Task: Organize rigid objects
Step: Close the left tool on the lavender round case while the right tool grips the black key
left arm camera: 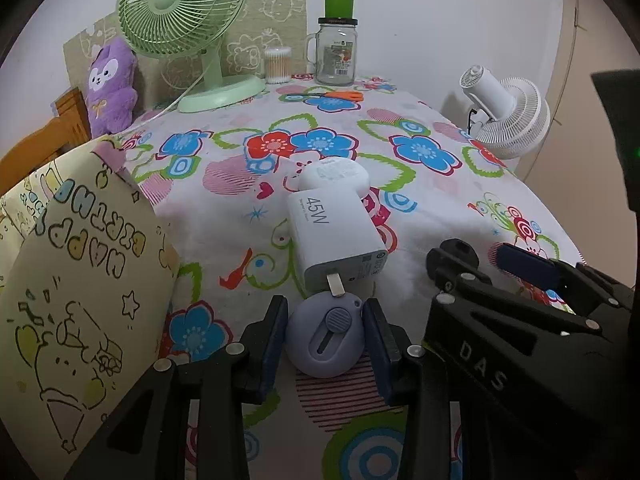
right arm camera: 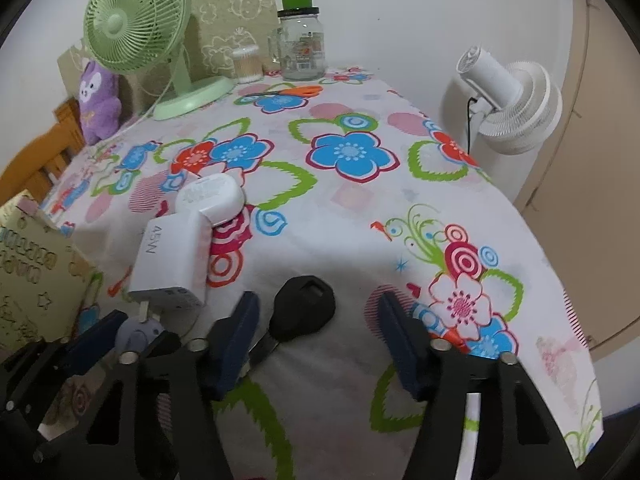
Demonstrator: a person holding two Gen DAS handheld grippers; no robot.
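A round lavender box cutter (left arm camera: 325, 332) lies on the flowered tablecloth between the fingers of my left gripper (left arm camera: 326, 330); the pads stand close on both sides of it, and contact is unclear. A white 45W charger (left arm camera: 336, 236) lies just beyond it, with a white oval case (left arm camera: 334, 176) behind. A black key (right arm camera: 302, 310) lies on the cloth; my right gripper (right arm camera: 318, 338) is open around it, the left pad (right arm camera: 236, 340) near its blade. The cutter also shows in the right wrist view (right arm camera: 138, 330).
A yellow gift bag (left arm camera: 76, 280) stands at the left. At the back stand a green fan (left arm camera: 180, 20), a purple plush (left arm camera: 112, 84), a cotton-swab tub (left arm camera: 278, 65), a glass jar (left arm camera: 336, 50) and orange scissors (left arm camera: 328, 96). A white fan (left arm camera: 504, 116) stands off the table's right edge.
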